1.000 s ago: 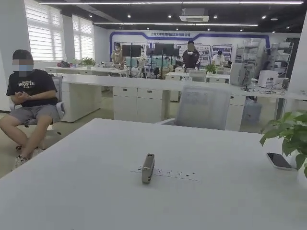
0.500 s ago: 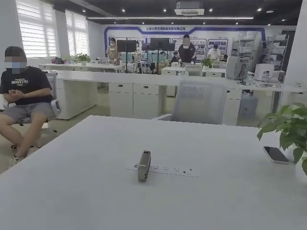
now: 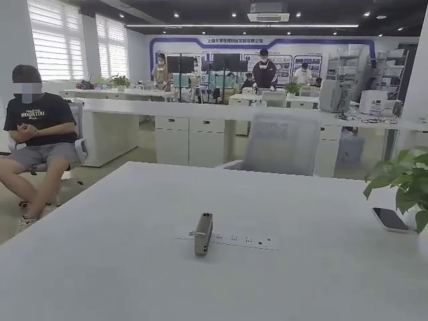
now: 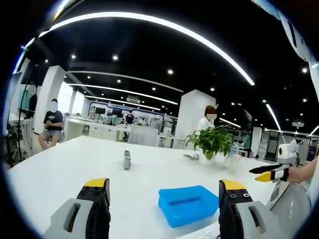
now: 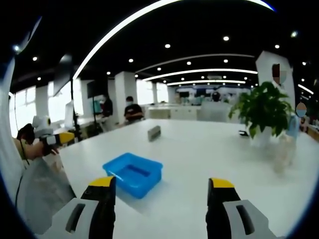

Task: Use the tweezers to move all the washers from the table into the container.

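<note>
Indoors, table [image 3: 120,267]: a broad white top ran through an open-plan office and carried everything listed below the person.
Chair [image 3: 281,144]: a grey mesh-backed seat stood against the table's far edge in the head view.
Person [image 3: 37,130]: sat off the table's left end in a dark T-shirt and shorts, hands together.
Plant [image 5: 264,107]: a leafy green plant stood on the table's right side, well beyond the container.
Container [image 4: 188,203]: a shallow blue tray lay flat on the table, just ahead of the left gripper and nearer its right jaw. In the right gripper view it lay just ahead of the left jaw.
Left gripper [image 4: 164,184]: its black, yellow-tipped jaws stood wide apart above the table and gripped nothing.
Right gripper [image 5: 160,182]: its jaws were likewise spread wide, with nothing between them. A hand [image 4: 300,173] carried it at the right edge of the left gripper view.
Grey block [image 3: 203,233]: a small device stood on edge at mid-table, touching one end of a row of sockets [image 3: 244,239] set into the top.
Phone [image 3: 390,219]: a dark handset lay flat on the table, near the plant.
Specks [image 4: 209,233]: small pale bits lay on the table just in front of the container, too small to identify.
</note>
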A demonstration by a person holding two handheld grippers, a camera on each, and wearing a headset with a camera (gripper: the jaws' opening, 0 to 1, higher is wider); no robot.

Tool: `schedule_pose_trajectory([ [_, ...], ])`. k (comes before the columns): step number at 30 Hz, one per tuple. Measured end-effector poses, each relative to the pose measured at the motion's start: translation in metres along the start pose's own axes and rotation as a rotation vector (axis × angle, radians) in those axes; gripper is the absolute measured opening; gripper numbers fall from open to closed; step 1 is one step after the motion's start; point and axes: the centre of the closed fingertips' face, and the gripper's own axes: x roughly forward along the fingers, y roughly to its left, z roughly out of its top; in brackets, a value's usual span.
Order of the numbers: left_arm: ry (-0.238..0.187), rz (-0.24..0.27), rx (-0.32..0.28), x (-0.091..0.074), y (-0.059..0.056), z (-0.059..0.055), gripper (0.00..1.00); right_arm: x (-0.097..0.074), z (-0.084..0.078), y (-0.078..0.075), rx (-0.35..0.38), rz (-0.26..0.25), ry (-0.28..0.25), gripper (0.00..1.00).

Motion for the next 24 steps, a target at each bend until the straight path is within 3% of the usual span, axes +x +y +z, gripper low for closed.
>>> schedule_pose_trajectory([
  [24,0.008,-0.008,-0.002,0.0000,-0.0025,-0.0011,0.90,-0.0009,-0.0017,-0.0004,-0.019,-0.012,0.003,0.73],
])
